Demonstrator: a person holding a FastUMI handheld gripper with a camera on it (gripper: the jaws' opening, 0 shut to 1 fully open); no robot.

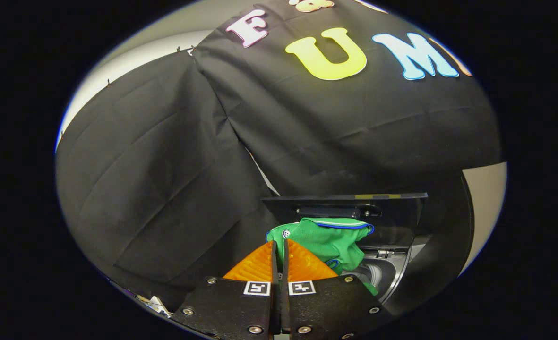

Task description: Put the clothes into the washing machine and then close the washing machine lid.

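Observation:
A green garment (328,238) with a blue-and-white collar trim and a small button hangs bunched from my gripper (279,243), whose fingers are pressed together on its cloth. Just beyond and below it lies the washing machine's round drum opening (378,274). The dark lid (354,205) stands raised behind the opening, its edge level above the garment. The cloth hangs over the near left rim of the drum opening; how much of it reaches inside is hidden by the fingers.
Black cloth walls (175,165) close in right behind and to the left of the machine. A pale wall (486,198) shows past the cloth on the right. Small light scraps (158,302) lie low to the left of the fingers.

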